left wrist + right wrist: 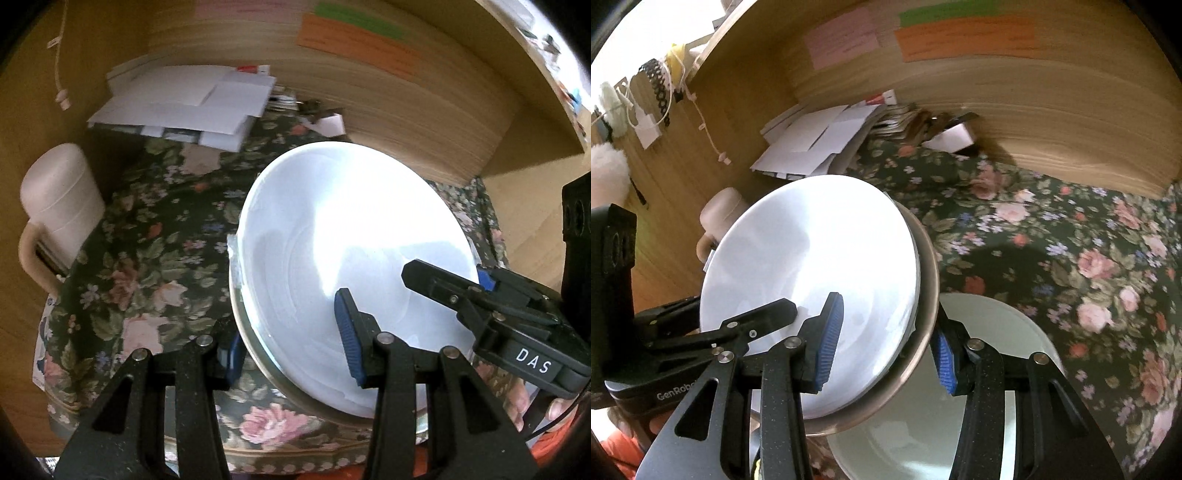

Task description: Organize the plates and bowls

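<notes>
Step in hand: the stack of a white plate [812, 266] nested in a metal-rimmed plate [925, 295] is held tilted above the worktop [1071, 266], which wears a floral cloth; it looks to be on its way to a stacking spot.
Left hand-held gripper [291, 343]: its blue pads straddle the near rim of the stack, one under and one over, apparently clamped on it.
Right hand-held gripper [890, 347]: it bites the opposite rim, one pad on the white face, the other behind the metal edge, so both hold the same load.
Where the dishes are: the held stack hangs over the middle of the worktop; a pale bowl [979, 387] sits beneath it at the near edge, seen from the right wrist.
Surroundings: a cream mug [59, 206] stands at the left edge, loose papers [184, 103] lie at the back by the wooden wall.
Doing it well: I would level the stack before lowering, since the white plate could slide out of its metal mate.
Risk: moving both hands unevenly may twist a rim free, so keep them in step and steer wide of the mug.
</notes>
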### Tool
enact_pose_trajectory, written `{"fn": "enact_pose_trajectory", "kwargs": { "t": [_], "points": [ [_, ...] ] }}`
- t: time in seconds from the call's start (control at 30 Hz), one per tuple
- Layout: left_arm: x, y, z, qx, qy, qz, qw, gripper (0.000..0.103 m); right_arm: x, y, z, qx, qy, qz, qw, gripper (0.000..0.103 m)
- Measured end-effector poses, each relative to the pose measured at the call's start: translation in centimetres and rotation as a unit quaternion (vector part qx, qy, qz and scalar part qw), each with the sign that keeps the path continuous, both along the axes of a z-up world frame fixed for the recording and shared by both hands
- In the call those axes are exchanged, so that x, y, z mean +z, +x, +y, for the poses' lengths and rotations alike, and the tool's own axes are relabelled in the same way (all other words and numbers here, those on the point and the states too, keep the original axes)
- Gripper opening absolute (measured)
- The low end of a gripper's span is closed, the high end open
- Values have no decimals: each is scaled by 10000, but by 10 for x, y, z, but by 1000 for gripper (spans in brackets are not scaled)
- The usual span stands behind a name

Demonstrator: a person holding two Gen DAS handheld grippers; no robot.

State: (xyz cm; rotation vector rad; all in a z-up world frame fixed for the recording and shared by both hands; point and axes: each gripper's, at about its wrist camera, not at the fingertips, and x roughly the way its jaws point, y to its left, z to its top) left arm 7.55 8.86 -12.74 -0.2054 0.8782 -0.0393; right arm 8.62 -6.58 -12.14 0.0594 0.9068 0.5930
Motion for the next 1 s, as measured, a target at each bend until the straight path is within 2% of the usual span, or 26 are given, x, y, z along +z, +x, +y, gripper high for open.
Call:
{"fn": "enact_pose_trajectory", "kwargs": {
  "t": [0.4, 1.0],
  "points": [
    [-4, -1, -44, -455, 64, 34, 9989, 44, 0, -14, -40, -387, 24, 51, 9992, 43],
    [-32, 15, -74, -793, 45, 475, 9957, 44, -26, -7, -70, -656, 45, 445, 9968, 43]
  ]
}}
